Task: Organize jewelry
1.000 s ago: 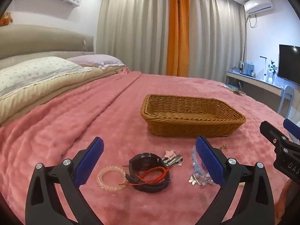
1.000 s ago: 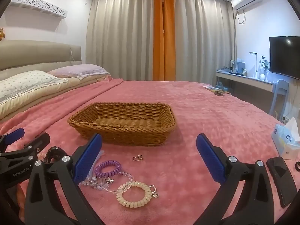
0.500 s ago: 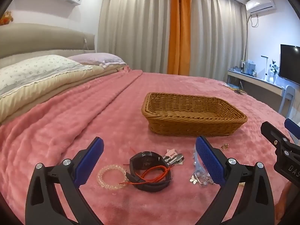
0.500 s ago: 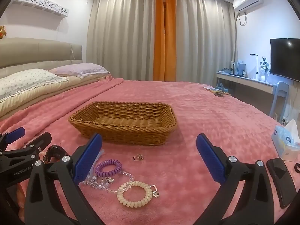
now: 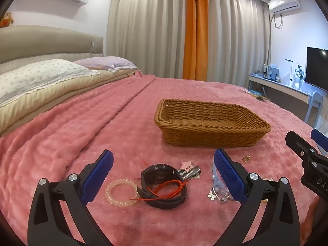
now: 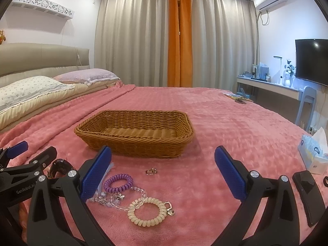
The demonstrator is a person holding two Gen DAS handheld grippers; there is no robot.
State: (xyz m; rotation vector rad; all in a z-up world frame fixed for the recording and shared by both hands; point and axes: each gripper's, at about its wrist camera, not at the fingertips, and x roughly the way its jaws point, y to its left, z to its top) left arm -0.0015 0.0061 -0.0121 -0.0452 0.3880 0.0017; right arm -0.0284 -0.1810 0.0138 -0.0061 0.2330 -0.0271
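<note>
An empty wicker basket (image 5: 211,127) (image 6: 135,135) sits on the pink bedspread. Just ahead of my open left gripper (image 5: 164,174) lie a black watch (image 5: 162,184) with a red cord (image 5: 170,190) across it, a clear bead bracelet (image 5: 121,192), metal hair clips with a pink star tag (image 5: 189,169), and a crystal piece (image 5: 217,190) partly hidden by the right finger. My right gripper (image 6: 163,174) is open above a purple coil bracelet (image 6: 118,183), a cream coil bracelet (image 6: 147,211), a crystal chain (image 6: 111,199) and a small ring (image 6: 151,171).
Pillows (image 5: 41,75) and a folded quilt line the left side of the bed. A tissue box (image 6: 313,153) and a black phone (image 6: 307,194) lie at the right. A desk (image 6: 272,88), chair and TV stand along the right wall; curtains hang behind.
Both views have shifted only slightly; the basket and jewelry stay where they were. Both grippers stay open.
</note>
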